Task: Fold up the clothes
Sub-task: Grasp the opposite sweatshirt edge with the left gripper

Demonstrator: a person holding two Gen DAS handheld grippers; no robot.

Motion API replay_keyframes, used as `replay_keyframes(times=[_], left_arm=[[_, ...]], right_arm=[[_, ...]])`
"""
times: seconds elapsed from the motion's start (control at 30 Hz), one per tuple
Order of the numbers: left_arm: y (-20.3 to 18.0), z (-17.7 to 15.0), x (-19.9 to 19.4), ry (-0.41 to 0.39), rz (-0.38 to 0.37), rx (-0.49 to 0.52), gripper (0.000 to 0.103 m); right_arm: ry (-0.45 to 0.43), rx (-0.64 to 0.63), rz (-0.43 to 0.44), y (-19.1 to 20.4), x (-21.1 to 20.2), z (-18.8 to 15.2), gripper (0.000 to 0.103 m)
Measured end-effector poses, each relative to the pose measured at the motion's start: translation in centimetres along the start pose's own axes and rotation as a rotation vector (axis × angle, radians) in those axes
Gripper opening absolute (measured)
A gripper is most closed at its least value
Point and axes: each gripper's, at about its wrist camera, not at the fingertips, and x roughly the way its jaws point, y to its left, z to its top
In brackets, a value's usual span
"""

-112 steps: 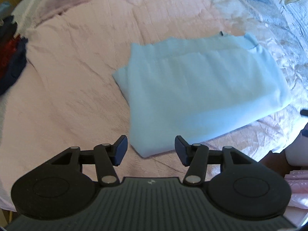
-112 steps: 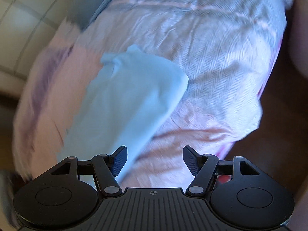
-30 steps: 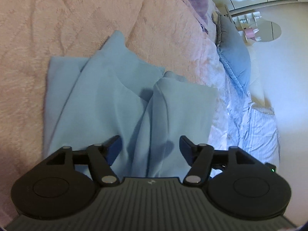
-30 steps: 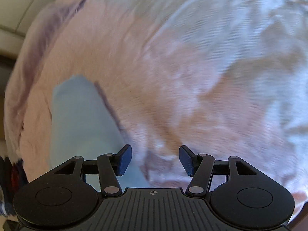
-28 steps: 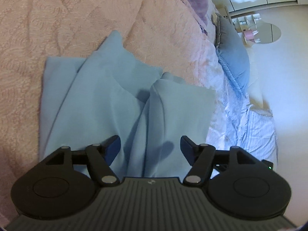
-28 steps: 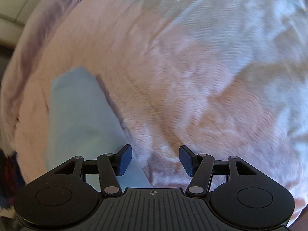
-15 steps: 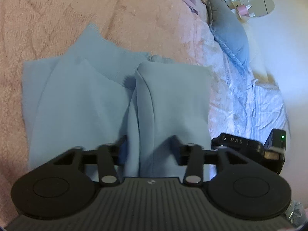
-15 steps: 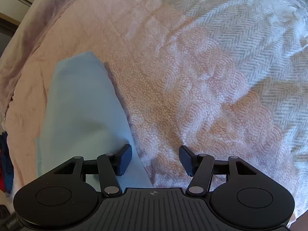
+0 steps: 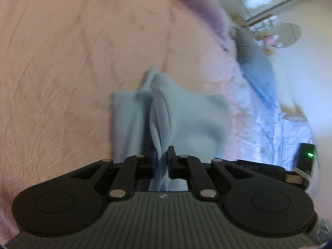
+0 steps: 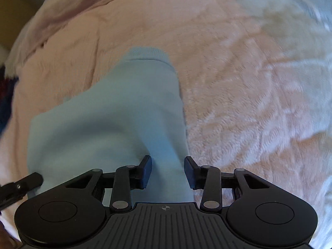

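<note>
Left wrist, left gripper [image 9: 161, 153] pinching garment [image 9: 186, 114]

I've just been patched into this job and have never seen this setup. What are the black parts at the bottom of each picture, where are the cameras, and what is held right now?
There is no robot arm. A person holds one set of tongs in each hand, and a wide-angle camera on each looks forward along its two fingers, so the black parts are the tongs themselves. In the left view, the left tongs have just been closing and now pinch a fold of the light blue garment. In the right view, the right tongs have also been closing, with the garment's edge between the fingers but not yet pressed. The garment lies on a pink bedspread.
</note>
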Motion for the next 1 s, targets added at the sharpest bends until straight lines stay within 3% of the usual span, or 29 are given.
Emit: replay_keyframes(times=[0.07, 0.17, 0.3, 0.43, 0.57, 0.7, 0.87, 1.0], left_arm=[[-0.4, 0.2, -0.5, -0.04, -0.031, 0.02, 0.006], [-1.3, 0.7, -2.4, -0.112, -0.076, 0.068, 0.006], [0.2, 0.7, -1.0, -0.062, -0.002, 0.079, 0.007], [1.4, 0.2, 0.1, -0.038, 0.004, 0.045, 0.007], [1.3, 0.5, -0.1, -0.047, -0.025, 0.026, 0.006], [1.6, 0.5, -1.8, -0.068, -0.059, 0.036, 0.006], [3.8, 0.2, -1.7, -0.06, 0.005, 0.043, 0.007], [2.9, 0.2, -0.9, -0.033, 0.014, 0.088, 0.013]], right_arm=[[-0.014, -0.008, 0.006, 0.2, -0.3, -0.5, 0.04], [-0.03, 0.01, 0.104, 0.4, -1.0, -1.0, 0.04], [-0.037, -0.055, 0.096, 1.2, -1.1, -2.5, 0.04], [-0.068, 0.013, 0.156, 0.1, -2.3, -2.5, 0.04], [-0.131, 0.073, 0.087, -3.3, -3.4, -3.1, 0.04], [-0.048, 0.135, 0.044, -5.2, -2.1, -5.1, 0.04], [-0.04, 0.064, 0.09, -1.9, -1.7, -6.7, 0.04], [-0.053, 0.041, 0.031, -1.5, -1.1, -6.7, 0.04]])
